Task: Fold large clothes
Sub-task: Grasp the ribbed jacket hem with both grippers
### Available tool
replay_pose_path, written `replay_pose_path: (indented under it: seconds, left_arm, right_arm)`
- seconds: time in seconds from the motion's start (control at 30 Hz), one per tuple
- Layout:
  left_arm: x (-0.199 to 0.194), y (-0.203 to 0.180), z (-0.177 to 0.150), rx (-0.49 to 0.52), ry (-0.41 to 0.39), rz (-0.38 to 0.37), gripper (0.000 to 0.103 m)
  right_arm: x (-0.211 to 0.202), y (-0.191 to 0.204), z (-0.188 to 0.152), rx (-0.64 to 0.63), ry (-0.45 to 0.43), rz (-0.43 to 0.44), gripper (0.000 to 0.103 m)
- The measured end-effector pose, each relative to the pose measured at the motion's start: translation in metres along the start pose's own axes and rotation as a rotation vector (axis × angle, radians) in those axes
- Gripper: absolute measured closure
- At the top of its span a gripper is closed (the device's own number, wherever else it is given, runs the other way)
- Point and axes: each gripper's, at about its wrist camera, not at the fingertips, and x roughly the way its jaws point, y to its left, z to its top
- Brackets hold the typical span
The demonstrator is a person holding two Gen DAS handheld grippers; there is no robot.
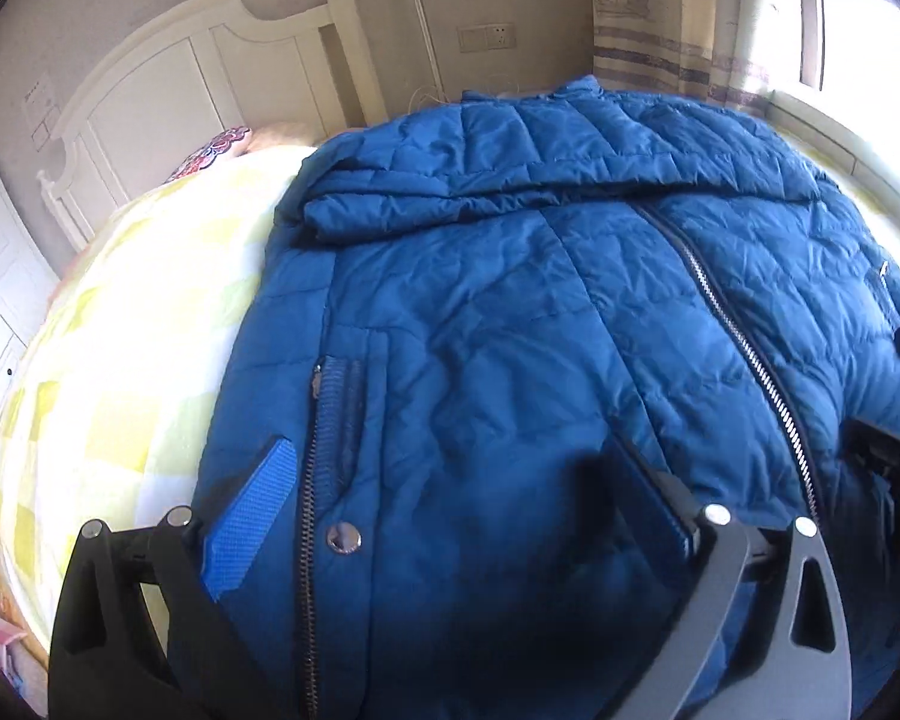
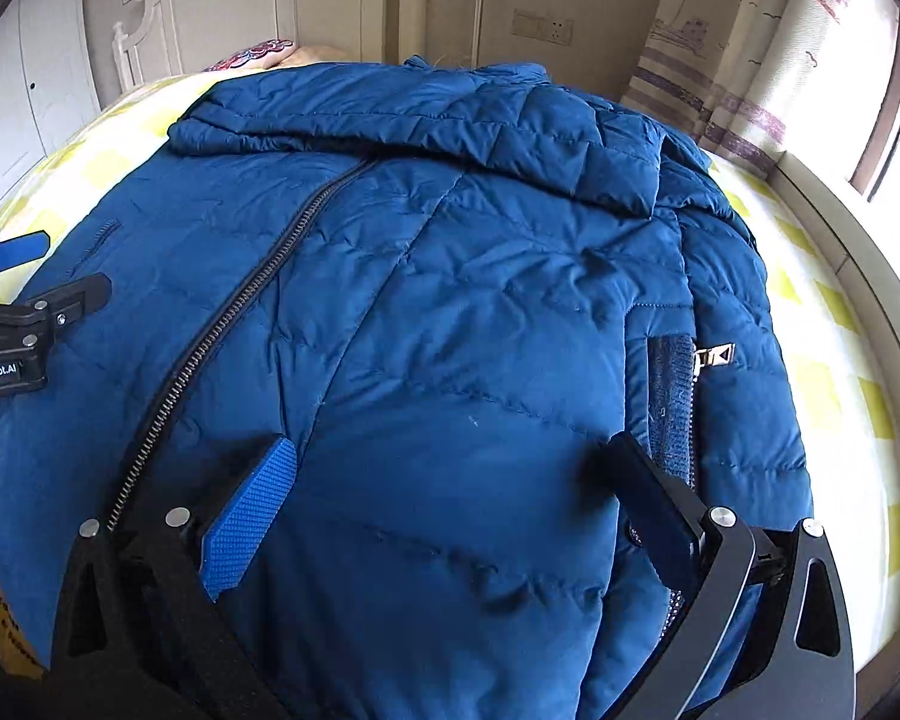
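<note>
Blue jacket (image 2: pixel 450 330), bed (image 2: pixel 840 360) margins bare

My bed (image 1: pixel 120 312) wears a yellow-and-white checked cover. Behind it stands the white headboard (image 1: pixel 168 96), with a patterned pillow (image 1: pixel 222 147) at its foot. A wall socket (image 2: pixel 543 29) sits beside the striped curtain (image 2: pixel 744 60). The window (image 1: pixel 864 30) glares to my right, and white cupboards (image 2: pixel 24 90) stand left.
</note>
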Motion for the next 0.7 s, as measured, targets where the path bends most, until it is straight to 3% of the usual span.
replay_pose_path:
  seconds: [0.43,0.5,0.6,0.7]
  left_arm:
    - [0.002,0.006,-0.009,-0.034,-0.013,-0.003,0.002]
    - [-0.014,0.006,-0.013,-0.041,-0.043,0.018,0.003]
    - [-0.052,-0.003,-0.025,-0.028,-0.112,-0.09,0.003]
    - [-0.053,-0.023,-0.039,0.037,-0.083,-0.091,0.002]
  right_arm:
    - [-0.008,-0.001,-0.007,0.016,0.007,-0.025,0.005]
    - [-0.027,-0.001,-0.014,0.042,-0.048,-0.01,0.005]
    - [-0.05,0.005,-0.027,0.039,-0.104,0.082,0.005]
    - [-0.034,0.027,-0.042,-0.092,-0.027,-0.004,0.005]
